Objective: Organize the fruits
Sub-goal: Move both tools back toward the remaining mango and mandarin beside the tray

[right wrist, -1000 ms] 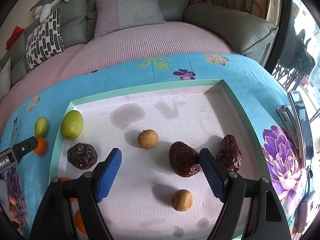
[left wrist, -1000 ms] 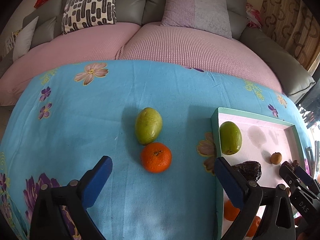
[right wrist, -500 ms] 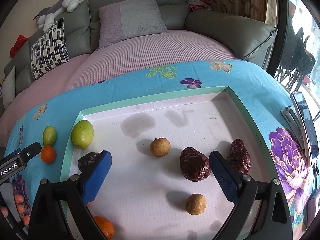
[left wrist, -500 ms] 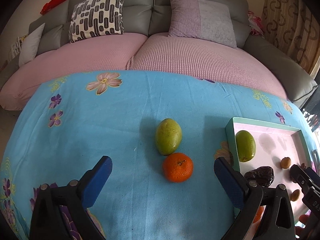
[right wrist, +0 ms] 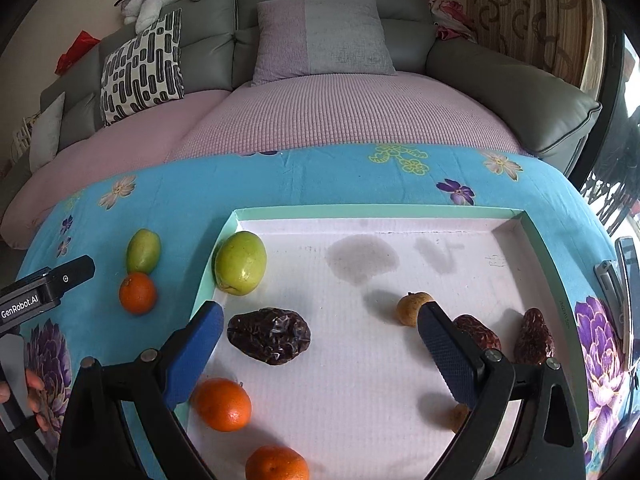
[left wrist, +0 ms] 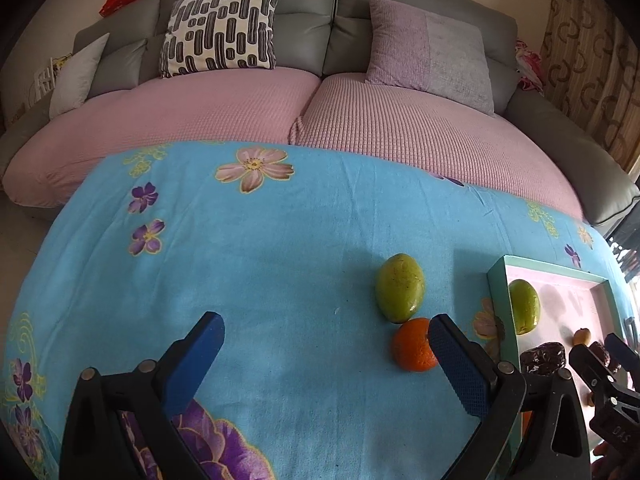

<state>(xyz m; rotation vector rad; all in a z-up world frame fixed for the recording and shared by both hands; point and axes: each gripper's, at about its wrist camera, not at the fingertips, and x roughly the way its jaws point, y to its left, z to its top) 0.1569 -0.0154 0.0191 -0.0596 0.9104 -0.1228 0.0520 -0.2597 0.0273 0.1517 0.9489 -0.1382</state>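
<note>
- Grey sofa with pink covers stands behind a table [left wrist: 280, 240] under a blue flowered cloth.
- A tray [right wrist: 380, 213] sits toward the table's right edge; it holds a green fruit [right wrist: 240, 263] in its far left corner, two oranges [right wrist: 222, 404] near its front left, dates [right wrist: 269, 335] and small brown fruits.
- Outside the tray, on the cloth just left of it, a second green fruit [left wrist: 399, 292] and an orange [left wrist: 412, 346] lie touching.
- Judged step: bringing the last loose fruits into the tray.
- Left gripper [left wrist: 326, 364]: fingers spread wide, holding nothing; the right finger [left wrist: 458, 368] overlaps the orange in view, contact unclear.
- Next move likely calls for shifting right to centre on the orange, then lowering and closing.
- Right gripper [right wrist: 320, 354] hovers over the tray, fingers spread wide, empty, a date between them in view.
</note>
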